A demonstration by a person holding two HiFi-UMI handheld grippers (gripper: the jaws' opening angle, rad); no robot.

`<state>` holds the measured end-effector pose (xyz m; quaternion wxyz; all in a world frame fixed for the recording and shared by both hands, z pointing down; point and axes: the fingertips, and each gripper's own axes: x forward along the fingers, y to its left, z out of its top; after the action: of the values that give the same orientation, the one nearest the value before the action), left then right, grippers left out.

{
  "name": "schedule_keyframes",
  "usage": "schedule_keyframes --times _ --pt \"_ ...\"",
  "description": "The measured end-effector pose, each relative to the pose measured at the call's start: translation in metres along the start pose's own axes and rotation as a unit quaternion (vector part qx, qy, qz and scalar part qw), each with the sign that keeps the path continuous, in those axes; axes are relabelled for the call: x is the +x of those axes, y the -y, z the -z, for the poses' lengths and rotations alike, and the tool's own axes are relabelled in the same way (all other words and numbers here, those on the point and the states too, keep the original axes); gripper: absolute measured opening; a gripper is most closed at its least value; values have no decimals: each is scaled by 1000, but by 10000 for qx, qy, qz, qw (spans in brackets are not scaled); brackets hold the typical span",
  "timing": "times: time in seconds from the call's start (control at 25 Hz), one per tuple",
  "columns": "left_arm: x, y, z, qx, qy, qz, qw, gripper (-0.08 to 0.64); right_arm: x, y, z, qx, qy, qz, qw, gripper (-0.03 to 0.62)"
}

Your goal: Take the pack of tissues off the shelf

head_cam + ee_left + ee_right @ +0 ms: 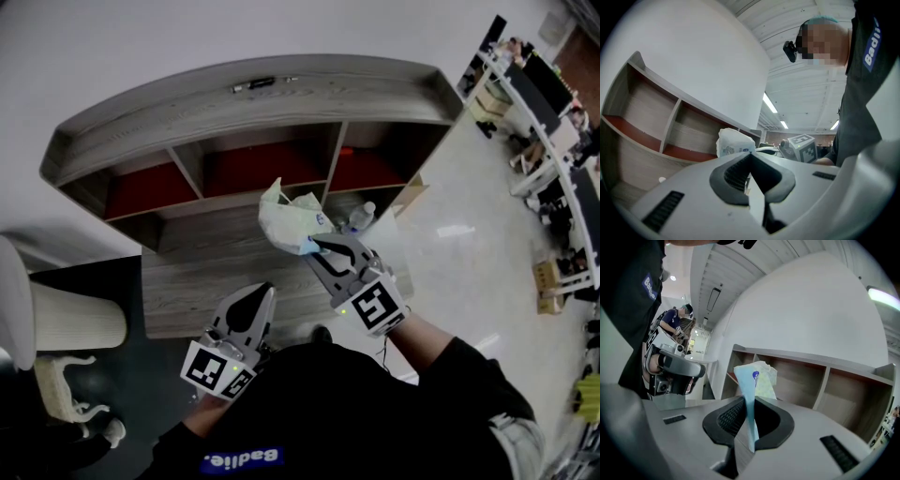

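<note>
The pack of tissues (291,220) is a white and pale blue soft packet held in the air in front of the wooden shelf (253,131). My right gripper (315,247) is shut on its blue edge; in the right gripper view the pack of tissues (754,380) sticks up from between the closed jaws. My left gripper (266,291) hangs lower left, near my body, jaws shut with nothing in them. In the left gripper view the pack of tissues (733,141) shows beyond the left gripper (749,161), apart from it.
The shelf has several open compartments with red floors (253,169). A clear plastic bottle (360,217) lies on the lower wooden surface (202,272). A white bin (75,319) stands at the left. Desks (553,141) and people fill the far right.
</note>
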<state>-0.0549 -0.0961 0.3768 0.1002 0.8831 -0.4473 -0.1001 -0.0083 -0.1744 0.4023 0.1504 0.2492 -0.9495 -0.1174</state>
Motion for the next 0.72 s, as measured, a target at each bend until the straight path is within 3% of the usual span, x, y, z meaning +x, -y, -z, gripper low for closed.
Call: schedule_keyframes --times 0.36,0.72 --pt "-1 -2 0 -28 -6 -26 10000 2 -2 -6 -8 497 212 -127 9985 58" --pt "1 -6 1 -51 -11 -40 10000 2 0 -10 -9 584 225 -207 9978 58"
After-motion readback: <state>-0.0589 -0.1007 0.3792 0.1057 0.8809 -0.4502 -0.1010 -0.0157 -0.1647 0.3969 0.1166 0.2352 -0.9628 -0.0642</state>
